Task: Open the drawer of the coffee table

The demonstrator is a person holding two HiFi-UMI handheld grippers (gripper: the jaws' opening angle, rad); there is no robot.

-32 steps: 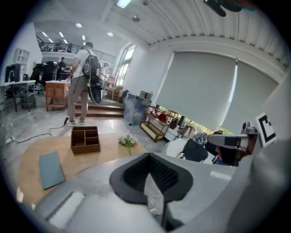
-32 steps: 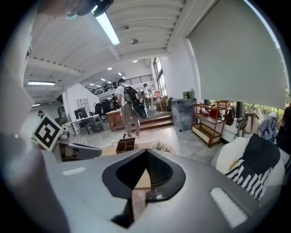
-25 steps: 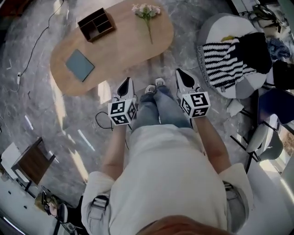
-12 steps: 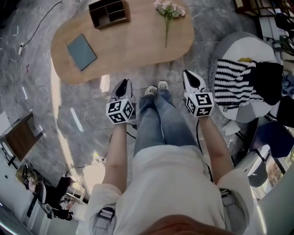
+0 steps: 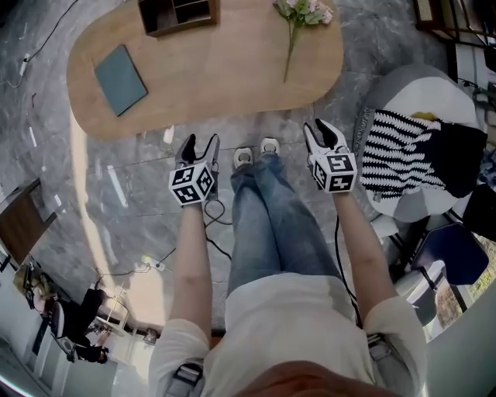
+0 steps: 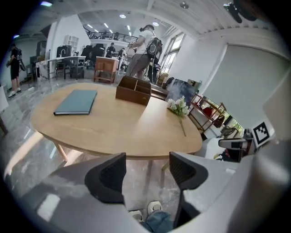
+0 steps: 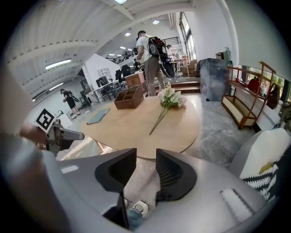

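The oval wooden coffee table (image 5: 232,70) stands in front of me, and it also fills the left gripper view (image 6: 118,127) and the right gripper view (image 7: 136,132). On it lie a teal book (image 5: 120,77), a brown organizer box (image 5: 177,14) and a sprig of flowers (image 5: 298,23). No drawer shows in any view. My left gripper (image 5: 200,143) (image 6: 146,169) hangs just short of the table's near edge, its jaws opening with nothing between them. My right gripper (image 5: 320,130) (image 7: 145,167) is level with it on the right, its jaws also opening on nothing.
My legs and white shoes (image 5: 256,155) stand between the grippers. A cable (image 5: 213,213) trails on the marble floor. A beanbag with striped cloth (image 5: 403,147) sits at the right and a dark side table (image 5: 15,221) at the left. People stand far beyond the table.
Both grippers have come down in front of the table's near edge, and their jaws have gone from shut to parted. The head view now shows the table closer to the picture's top.
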